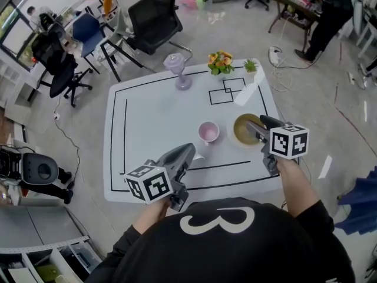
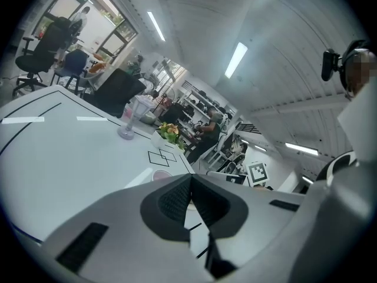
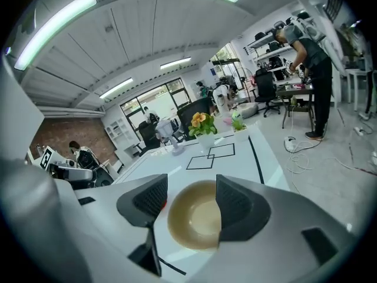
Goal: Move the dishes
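On the table (image 1: pixel 147 117), from the head view, cup (image 1: pixel 208 132) and bowl (image 1: pixel 242 130) sit side by side, unheld; the left gripper (image 2: pixel 189 188), in its own view, is pressed together, empty; the right gripper (image 3: pixel 191 200), in its, stands spread, framing the bowl, the move seemingly yet to come.

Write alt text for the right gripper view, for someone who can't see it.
The right gripper, jaws open, frames a tan bowl sitting on a white table. Beyond the bowl are black square outlines and a flower pot at the table's far edge.
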{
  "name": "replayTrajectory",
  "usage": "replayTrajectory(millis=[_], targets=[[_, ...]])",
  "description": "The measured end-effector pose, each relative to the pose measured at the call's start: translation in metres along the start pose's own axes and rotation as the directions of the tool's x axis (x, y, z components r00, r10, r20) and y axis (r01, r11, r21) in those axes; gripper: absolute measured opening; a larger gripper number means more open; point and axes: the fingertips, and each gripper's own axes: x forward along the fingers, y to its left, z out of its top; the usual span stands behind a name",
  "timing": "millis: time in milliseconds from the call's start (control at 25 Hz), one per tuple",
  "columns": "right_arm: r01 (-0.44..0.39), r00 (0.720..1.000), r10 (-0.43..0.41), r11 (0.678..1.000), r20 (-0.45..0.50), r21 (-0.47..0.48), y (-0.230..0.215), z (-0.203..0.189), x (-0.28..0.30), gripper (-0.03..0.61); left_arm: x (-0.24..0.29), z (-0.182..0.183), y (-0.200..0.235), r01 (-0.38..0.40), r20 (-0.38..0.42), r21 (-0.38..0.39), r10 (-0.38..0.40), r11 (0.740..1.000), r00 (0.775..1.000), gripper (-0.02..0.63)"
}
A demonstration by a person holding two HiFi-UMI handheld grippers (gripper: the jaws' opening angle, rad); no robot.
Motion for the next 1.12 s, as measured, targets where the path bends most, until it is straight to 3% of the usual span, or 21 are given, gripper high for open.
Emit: replayTrajectory(millis=[360, 600, 1000, 1120], targets=[[0.118, 0.993, -0.117, 0.992, -0.032, 0.033, -0.042, -0.029, -0.006, 0.241, 0.007, -0.005, 0.000, 0.011, -0.023, 0.004, -0.010, 1.000, 1.000, 0.003], [0.129, 0.990, -0.124, 0.989, -0.061, 0.071, -0.053, -0.046, 0.001, 0.211, 0.013, -0.008, 0.003, 0.008, -0.035, 0.007, -0.008, 1.000, 0.999, 0.003], [0.168, 0.986, -0.163, 0.968, -0.044, 0.188, -0.063, -0.051, 0.005, 0.039, 0.010, -0.009, 0.006, -0.001, -0.035, -0.010, 0.001, 1.000, 0.999, 0.003], [0.181, 0.984, -0.176, 0.962, -0.040, 0.205, -0.066, -0.051, 0.005, 0.031, 0.010, -0.010, 0.007, -0.001, -0.030, -0.028, 0.000, 1.000, 1.000, 0.003]])
